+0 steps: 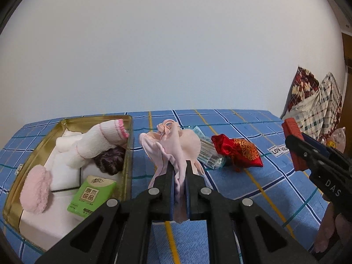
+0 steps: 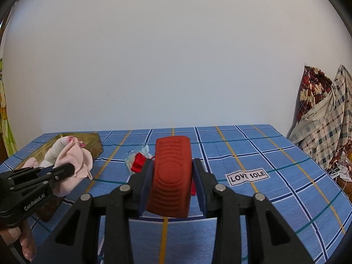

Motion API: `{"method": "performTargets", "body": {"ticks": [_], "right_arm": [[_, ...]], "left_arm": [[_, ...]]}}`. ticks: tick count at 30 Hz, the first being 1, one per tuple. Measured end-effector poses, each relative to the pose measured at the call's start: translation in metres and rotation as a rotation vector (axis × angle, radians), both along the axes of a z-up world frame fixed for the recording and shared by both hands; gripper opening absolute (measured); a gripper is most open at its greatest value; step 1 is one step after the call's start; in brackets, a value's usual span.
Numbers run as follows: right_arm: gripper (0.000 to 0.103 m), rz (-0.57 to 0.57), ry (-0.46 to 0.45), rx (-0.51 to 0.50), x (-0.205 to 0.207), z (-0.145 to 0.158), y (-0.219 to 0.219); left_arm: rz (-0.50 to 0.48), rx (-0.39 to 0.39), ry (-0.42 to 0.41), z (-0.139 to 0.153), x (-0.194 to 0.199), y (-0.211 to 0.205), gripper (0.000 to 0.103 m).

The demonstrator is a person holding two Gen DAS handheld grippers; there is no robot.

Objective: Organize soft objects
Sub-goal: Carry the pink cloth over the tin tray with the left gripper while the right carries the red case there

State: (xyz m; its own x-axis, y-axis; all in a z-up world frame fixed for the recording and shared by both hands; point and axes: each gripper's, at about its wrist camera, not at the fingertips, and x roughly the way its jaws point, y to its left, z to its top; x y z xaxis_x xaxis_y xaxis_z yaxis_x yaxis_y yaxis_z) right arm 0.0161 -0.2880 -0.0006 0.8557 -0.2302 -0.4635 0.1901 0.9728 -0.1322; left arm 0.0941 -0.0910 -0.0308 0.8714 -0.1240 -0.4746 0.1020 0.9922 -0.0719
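Note:
My left gripper (image 1: 178, 171) is shut on a pale pink cloth (image 1: 173, 145) and holds it above the blue checked tablecloth, just right of a gold tin box (image 1: 128, 154). The cloth also shows in the right wrist view (image 2: 74, 160). The tin holds a white sock with pink trim (image 1: 96, 140), a pink fluffy sock (image 1: 36, 189), a dark purple item (image 1: 111, 157) and a green tissue pack (image 1: 92, 195). My right gripper (image 2: 172, 167) is shut on a red ribbed block (image 2: 170, 176), seen also in the left wrist view (image 1: 291, 136). A red embroidered pouch (image 1: 239, 150) lies on the table.
A clear plastic packet (image 1: 209, 154) lies between the pink cloth and the red pouch. A "LOVE SOLE" label (image 2: 247, 177) is on the tablecloth (image 2: 286, 176). Checked and flowered fabrics (image 2: 325, 118) hang at the right. A white wall stands behind the table.

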Motion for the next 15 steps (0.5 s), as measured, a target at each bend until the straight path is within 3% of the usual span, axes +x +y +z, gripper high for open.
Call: {"method": "performTargets", "body": {"ticks": [15], "right_arm": [[0.036,0.068,-0.018,-0.017,0.000,-0.004,0.035]], "left_arm": [[0.044,0.001,-0.064,0.003,-0.023,0.010,0.008]]}}
